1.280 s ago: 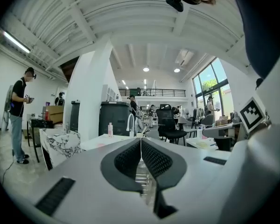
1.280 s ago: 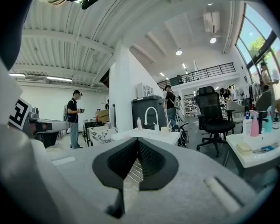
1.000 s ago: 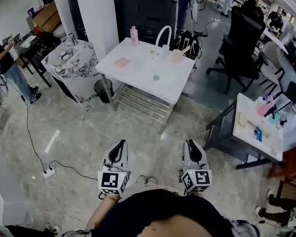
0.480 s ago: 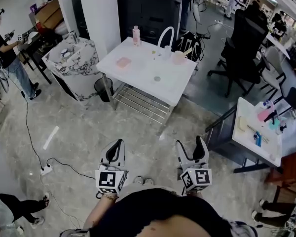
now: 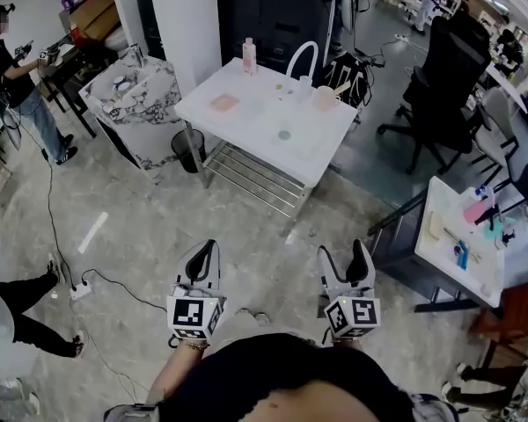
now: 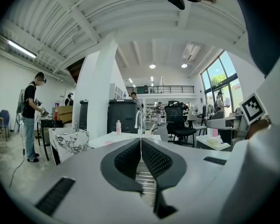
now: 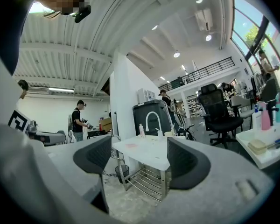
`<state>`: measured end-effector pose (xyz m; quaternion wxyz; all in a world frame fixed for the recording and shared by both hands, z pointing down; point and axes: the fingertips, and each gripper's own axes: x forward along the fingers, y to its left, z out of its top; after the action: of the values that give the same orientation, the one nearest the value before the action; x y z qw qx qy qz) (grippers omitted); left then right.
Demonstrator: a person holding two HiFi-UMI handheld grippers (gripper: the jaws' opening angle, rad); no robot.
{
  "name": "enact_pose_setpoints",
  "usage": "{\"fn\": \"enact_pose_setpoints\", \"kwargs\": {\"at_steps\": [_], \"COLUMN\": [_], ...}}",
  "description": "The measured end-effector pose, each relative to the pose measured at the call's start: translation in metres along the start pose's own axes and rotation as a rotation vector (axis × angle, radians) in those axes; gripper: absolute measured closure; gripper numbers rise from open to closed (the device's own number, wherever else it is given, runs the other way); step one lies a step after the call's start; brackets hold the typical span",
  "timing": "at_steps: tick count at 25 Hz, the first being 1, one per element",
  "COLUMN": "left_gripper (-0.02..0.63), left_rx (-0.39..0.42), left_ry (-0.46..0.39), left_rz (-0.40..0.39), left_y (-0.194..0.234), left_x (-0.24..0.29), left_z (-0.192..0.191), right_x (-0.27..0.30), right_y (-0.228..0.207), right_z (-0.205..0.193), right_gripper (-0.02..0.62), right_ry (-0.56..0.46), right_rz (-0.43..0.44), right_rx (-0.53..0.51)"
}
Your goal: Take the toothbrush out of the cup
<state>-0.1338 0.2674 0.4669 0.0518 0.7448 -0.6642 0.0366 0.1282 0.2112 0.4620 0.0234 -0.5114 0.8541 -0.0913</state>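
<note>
Far ahead on the white table [image 5: 321, 143] stands a pale cup [image 5: 322, 99] with a toothbrush [image 5: 341, 88] leaning out of it to the right. Both grippers hover over the floor well short of the table. My left gripper [image 5: 204, 251] is shut, its pads pressed together with nothing between them. My right gripper [image 5: 343, 258] is open and empty. In the right gripper view the table [image 7: 151, 154] and cup [image 7: 169, 134] show through the gap of the right gripper [image 7: 139, 154]. In the left gripper view the closed left gripper [image 6: 141, 144] hides most of the table.
On the table stand a pink bottle [image 5: 249, 55], a white arched faucet [image 5: 303, 60] and a pink pad [image 5: 223, 103]. A marble counter [image 5: 132, 104] and bin [image 5: 187, 155] lie left of it, a black chair [image 5: 449, 77] and a second white table [image 5: 458, 236] right. A power strip [image 5: 75, 290] lies on the floor.
My right gripper's jaws have gone from shut to wide open. The left stays shut. The table sits slightly nearer in view, and a person's legs have come in at the left edge.
</note>
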Motion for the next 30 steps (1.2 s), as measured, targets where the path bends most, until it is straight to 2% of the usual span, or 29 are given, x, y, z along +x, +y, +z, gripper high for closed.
{"fn": "enact_pose_setpoints", "kwargs": {"at_steps": [9,16,22,30], "left_gripper": [0.601,0.601,0.601,0.601], "left_rx": [-0.011,-0.009,-0.012,-0.002], "left_ry": [0.022,0.036,0.022,0.017], "left_rz": [0.012,0.028,0.005,-0.024], "left_y": [-0.016,-0.008,-0.001,0.026], "left_x": [0.004,0.02,0.064,0.156], "left_z": [-0.01,-0.015,-0.014,0.003], "right_x": [0.006,0.027,0.064,0.15], "right_y": [-0.018,-0.025,-0.04,-0.074], "right_z": [-0.002,-0.002,-0.004,0.014], "right_gripper": [0.236,0.237,0.238,0.237], "right_ry": [0.011,0.013,0.011,-0.007], "right_rz": [0.013,0.038,0.038,-0.001], "right_rx": [-0.004,-0.012,-0.038,-0.018]}}
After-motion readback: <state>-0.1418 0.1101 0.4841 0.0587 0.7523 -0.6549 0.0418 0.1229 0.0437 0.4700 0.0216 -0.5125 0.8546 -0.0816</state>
